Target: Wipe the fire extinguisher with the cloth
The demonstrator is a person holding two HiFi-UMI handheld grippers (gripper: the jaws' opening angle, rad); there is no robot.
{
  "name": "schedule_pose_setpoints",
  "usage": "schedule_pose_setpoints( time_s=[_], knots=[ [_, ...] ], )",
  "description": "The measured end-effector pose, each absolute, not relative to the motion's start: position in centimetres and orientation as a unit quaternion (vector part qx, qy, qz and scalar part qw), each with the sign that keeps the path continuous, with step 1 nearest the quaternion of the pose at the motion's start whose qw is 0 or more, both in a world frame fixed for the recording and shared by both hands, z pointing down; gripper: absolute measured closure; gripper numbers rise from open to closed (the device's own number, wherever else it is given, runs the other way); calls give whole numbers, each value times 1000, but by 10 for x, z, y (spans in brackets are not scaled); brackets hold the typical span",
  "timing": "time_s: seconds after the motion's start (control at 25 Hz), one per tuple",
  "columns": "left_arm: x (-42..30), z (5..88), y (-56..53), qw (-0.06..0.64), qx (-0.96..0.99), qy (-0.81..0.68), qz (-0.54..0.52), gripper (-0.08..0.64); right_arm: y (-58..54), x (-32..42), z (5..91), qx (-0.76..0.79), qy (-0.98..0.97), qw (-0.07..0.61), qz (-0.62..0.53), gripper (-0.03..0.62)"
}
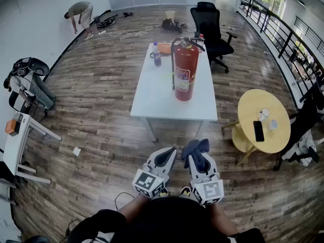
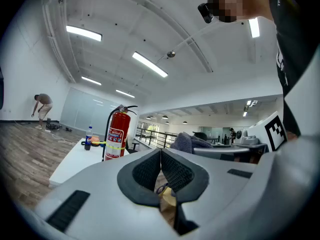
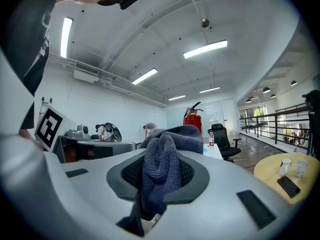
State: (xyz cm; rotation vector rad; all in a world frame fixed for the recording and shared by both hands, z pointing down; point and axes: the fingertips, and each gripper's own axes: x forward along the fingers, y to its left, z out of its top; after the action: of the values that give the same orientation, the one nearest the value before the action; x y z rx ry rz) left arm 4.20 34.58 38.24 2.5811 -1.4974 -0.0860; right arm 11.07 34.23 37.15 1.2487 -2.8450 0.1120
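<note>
A red fire extinguisher (image 1: 186, 71) with a black hose stands upright on the white table (image 1: 157, 97), toward its near right part; it shows too in the left gripper view (image 2: 116, 134) and, partly hidden, in the right gripper view (image 3: 194, 120). My right gripper (image 1: 195, 153) is shut on a dark blue-grey cloth (image 1: 198, 153), which drapes over the jaws (image 3: 162, 166). My left gripper (image 1: 164, 157) is shut with nothing in it (image 2: 160, 165). Both grippers are held close to my body, well short of the table.
A bottle (image 1: 157, 54) and an orange item (image 1: 164, 48) sit at the table's far end. A black office chair (image 1: 212, 27) stands behind it. A round yellow table (image 1: 264, 121) with a phone and cups is at right. A person (image 1: 81, 14) bends over far left.
</note>
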Motion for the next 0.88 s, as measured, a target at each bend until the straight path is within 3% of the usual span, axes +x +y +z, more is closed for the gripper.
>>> schedule_pose_setpoints(
  time_s=[0.48, 0.88],
  knots=[
    [33, 387, 343, 104, 862, -493, -47, 538, 337, 105, 378, 412, -910, 7, 53, 520],
    [-34, 405, 337, 135, 848, -511, -40, 538, 320, 62, 400, 425, -902, 24, 67, 519]
  ],
)
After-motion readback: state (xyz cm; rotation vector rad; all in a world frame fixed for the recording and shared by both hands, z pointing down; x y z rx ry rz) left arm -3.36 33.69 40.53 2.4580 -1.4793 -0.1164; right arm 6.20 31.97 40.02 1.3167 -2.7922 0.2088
